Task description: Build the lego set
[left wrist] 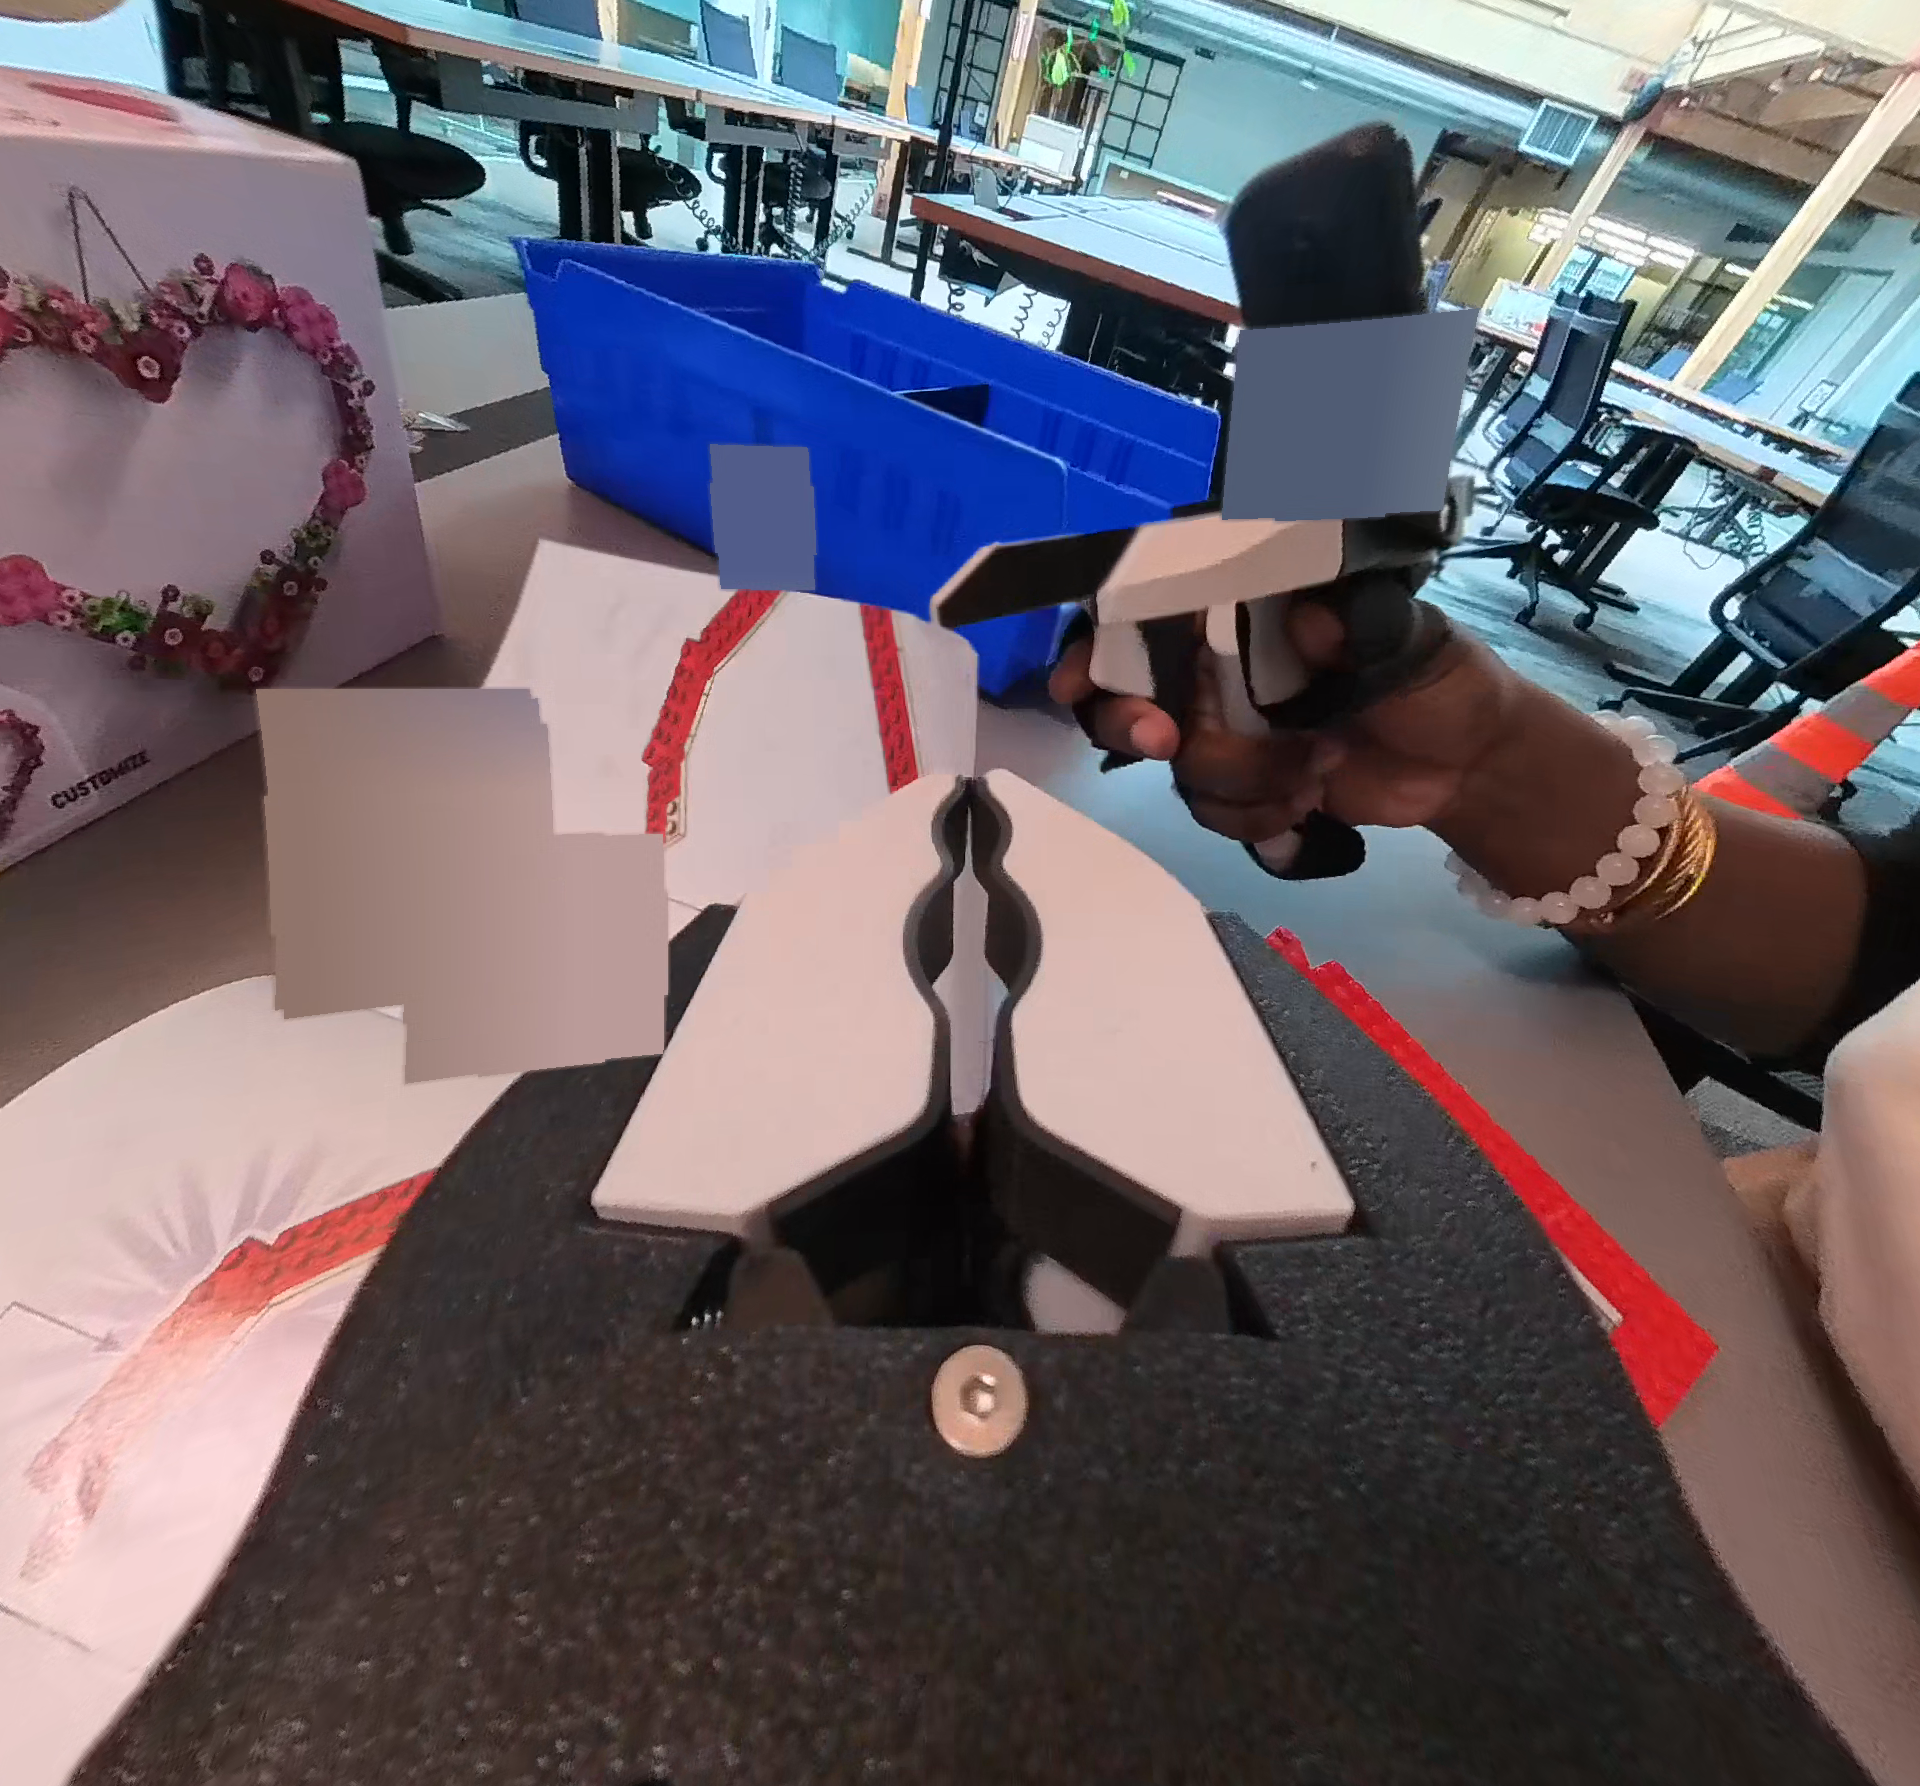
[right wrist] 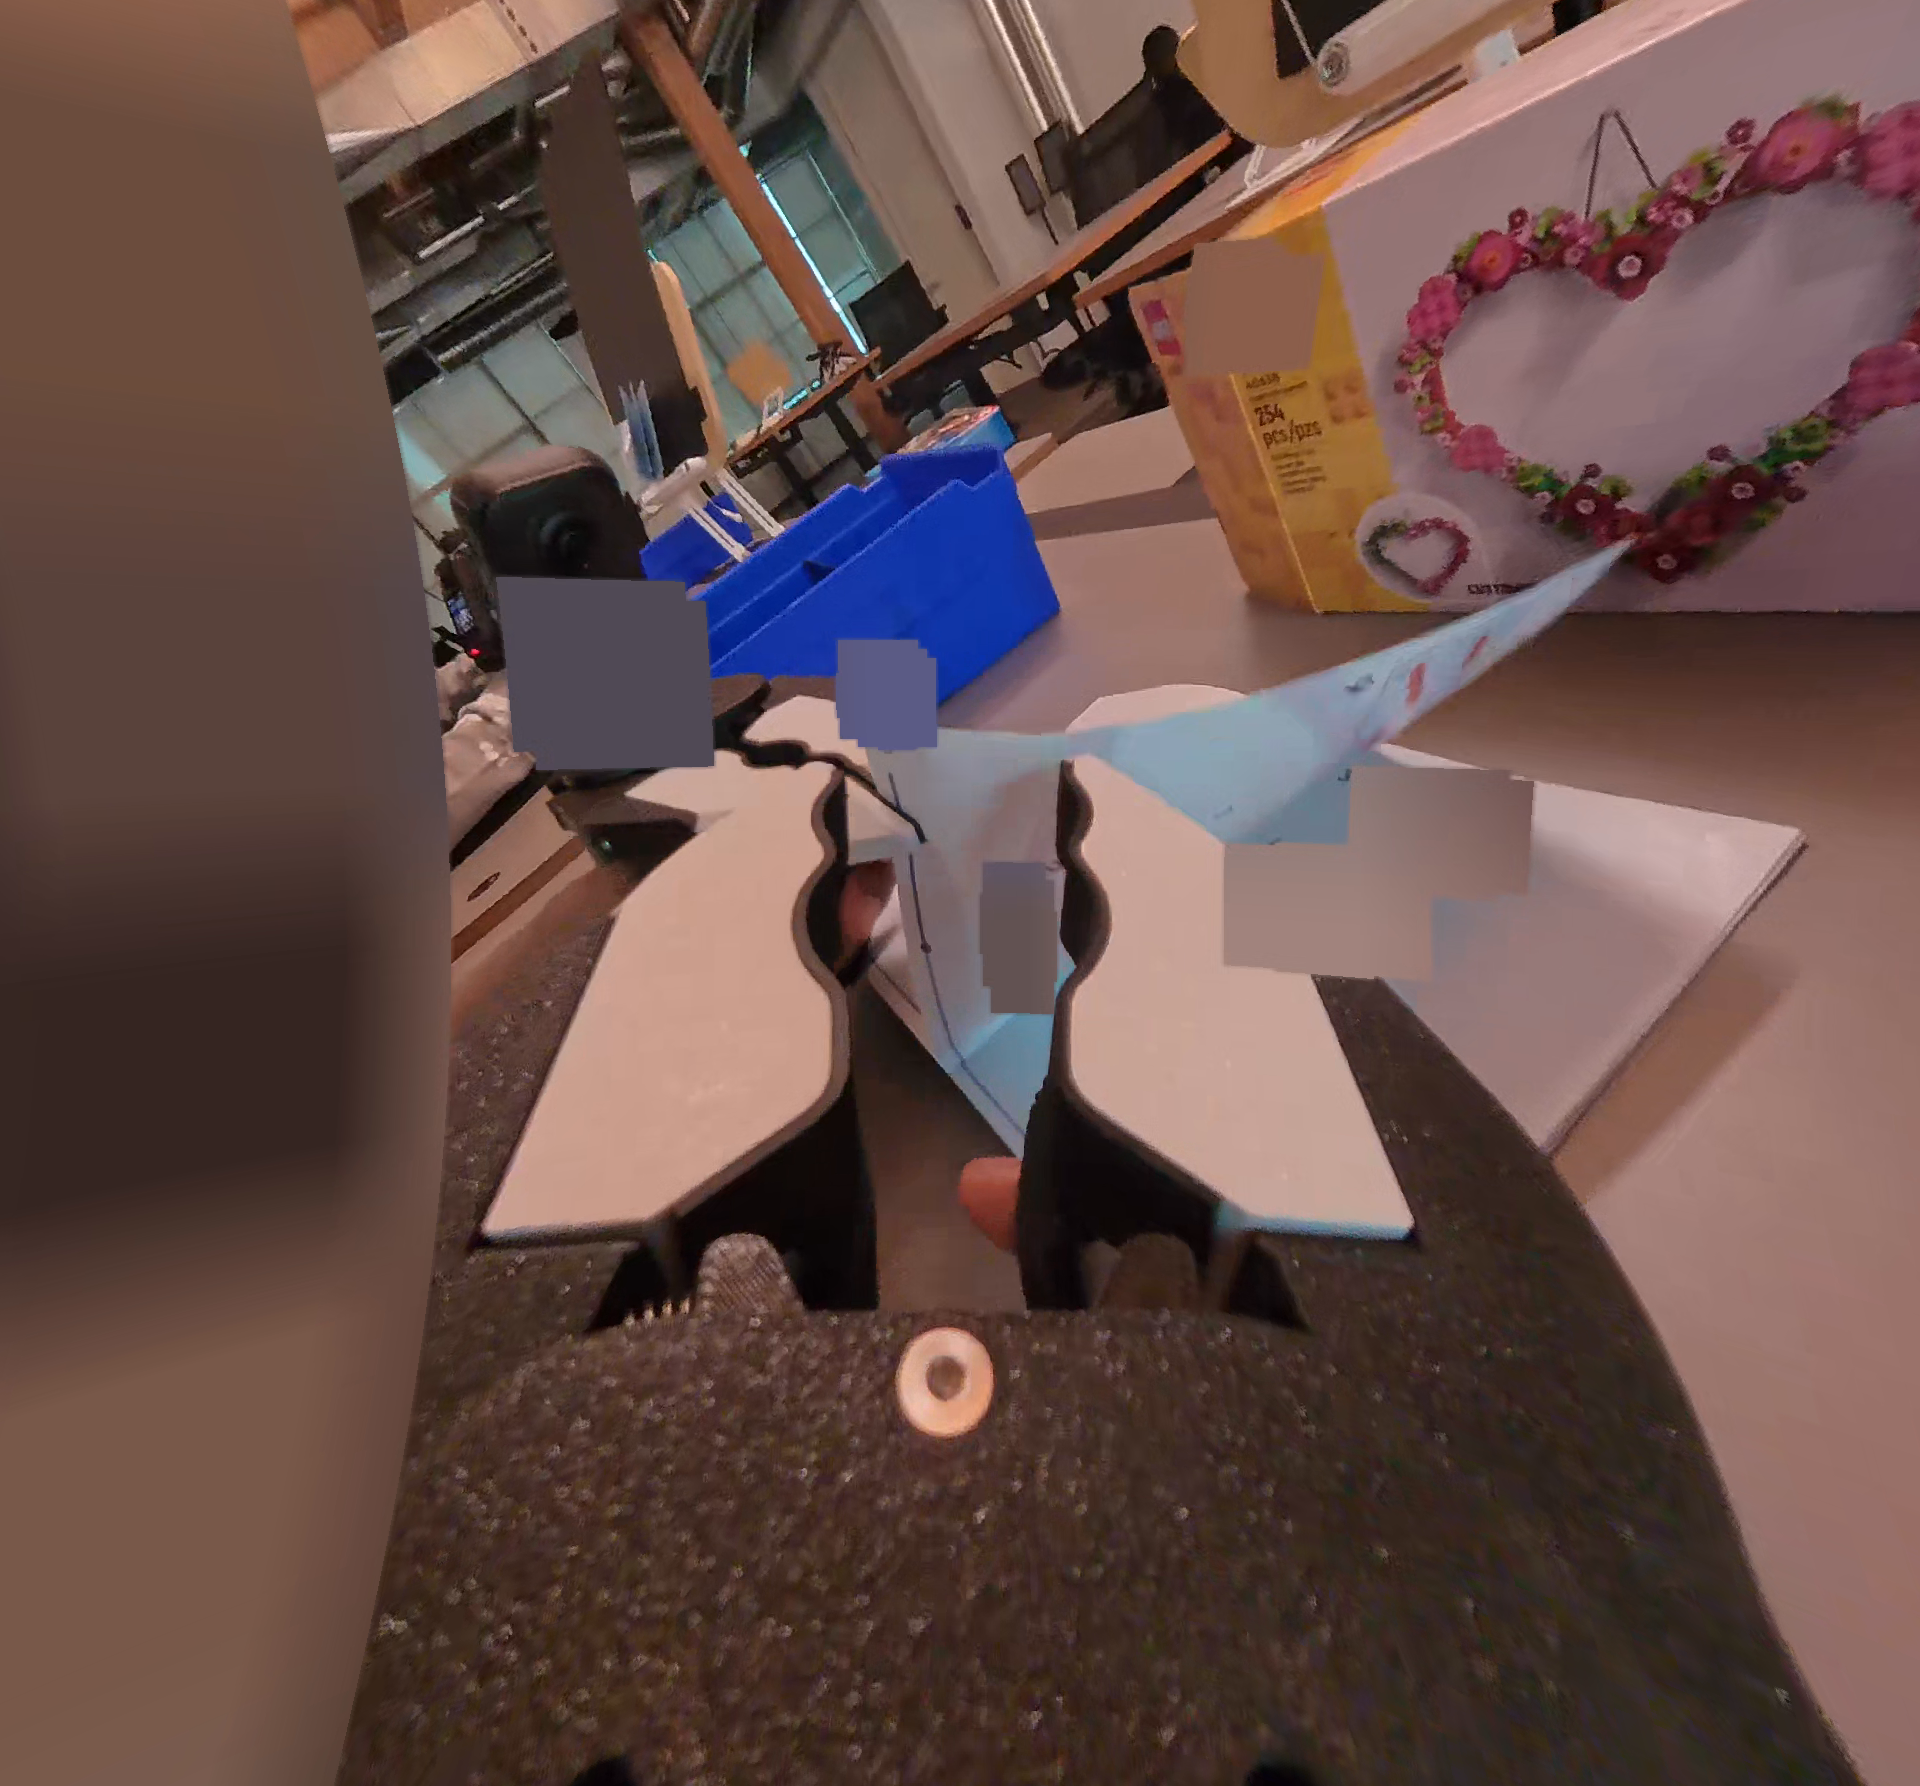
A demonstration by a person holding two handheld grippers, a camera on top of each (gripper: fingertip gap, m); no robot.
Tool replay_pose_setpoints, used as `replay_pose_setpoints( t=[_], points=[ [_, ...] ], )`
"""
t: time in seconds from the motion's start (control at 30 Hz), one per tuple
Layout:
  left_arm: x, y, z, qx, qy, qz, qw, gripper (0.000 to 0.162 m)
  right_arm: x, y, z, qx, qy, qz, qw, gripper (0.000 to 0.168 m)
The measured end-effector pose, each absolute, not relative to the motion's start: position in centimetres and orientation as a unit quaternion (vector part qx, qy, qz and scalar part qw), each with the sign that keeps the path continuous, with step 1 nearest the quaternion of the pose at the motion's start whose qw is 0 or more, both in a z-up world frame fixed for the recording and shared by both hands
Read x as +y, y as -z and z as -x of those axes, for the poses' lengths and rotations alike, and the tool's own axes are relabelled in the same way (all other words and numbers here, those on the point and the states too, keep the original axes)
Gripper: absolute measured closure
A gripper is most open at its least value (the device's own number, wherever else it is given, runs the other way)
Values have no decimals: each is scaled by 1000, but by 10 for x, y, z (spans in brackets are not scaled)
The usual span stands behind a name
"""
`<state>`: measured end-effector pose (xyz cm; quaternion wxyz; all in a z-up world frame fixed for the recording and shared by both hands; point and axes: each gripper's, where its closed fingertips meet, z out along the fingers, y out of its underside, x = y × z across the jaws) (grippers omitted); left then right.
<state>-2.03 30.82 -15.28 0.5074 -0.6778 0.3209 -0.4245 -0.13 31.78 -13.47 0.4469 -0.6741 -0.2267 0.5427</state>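
Instruction booklet (left wrist: 748,687) lies open on the table (left wrist: 1247,863), a page lifted upright. Your left hand-held gripper (left wrist: 966,786) is pinched closed on that page's edge; the sheet runs between the fingers. A red lego plate (left wrist: 1538,1196) lies flat under its right side, near the table's front edge. Your right hand-held gripper (right wrist: 951,780) has its fingers parted to a middling gap, the curled page (right wrist: 1174,749) standing between them; whether they touch it, you cannot tell. A blue bin (left wrist: 831,427) sits just beyond the booklet. The set's box (left wrist: 177,448), with a flower heart pictured on it, stands towards the table's far left.
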Motion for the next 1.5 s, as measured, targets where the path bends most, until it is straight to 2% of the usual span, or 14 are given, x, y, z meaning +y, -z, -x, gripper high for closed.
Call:
replay_pose_setpoints(
  t=[0.03,0.13,0.3,0.47,0.73,0.83,0.93,1.03,1.23,1.33,1.4,1.5],
  points=[
    [309,152,20,317,429,678,506,162,318,137,-1,-230,-536,678,448,130],
    [307,151,20,325,408,681,514,162,322,147,-7,-239,-507,693,453,132],
    [290,153,2,423,245,649,583,162,313,181,-3,-270,-486,739,379,139],
    [290,171,-15,494,102,628,592,161,310,198,1,-294,-481,745,356,156],
    [295,172,-20,528,3,601,600,161,311,200,-2,-287,-492,741,355,158],
    [300,165,-5,482,10,626,613,161,309,211,-1,-314,-456,757,347,157],
    [309,153,42,370,26,690,622,162,309,232,-6,-372,-353,789,338,157],
    [309,152,108,279,-39,738,612,162,306,250,-9,-436,-257,799,325,154],
    [289,196,161,208,-88,821,525,161,307,251,-7,-460,-197,798,337,152],
    [275,231,171,172,-44,879,443,156,307,251,-9,-461,-200,798,332,150],
    [270,225,174,143,-16,879,454,150,307,251,-10,-471,-200,795,325,150],
    [268,190,198,128,-102,845,509,145,308,251,-11,-491,-188,790,316,148]
  ],
)
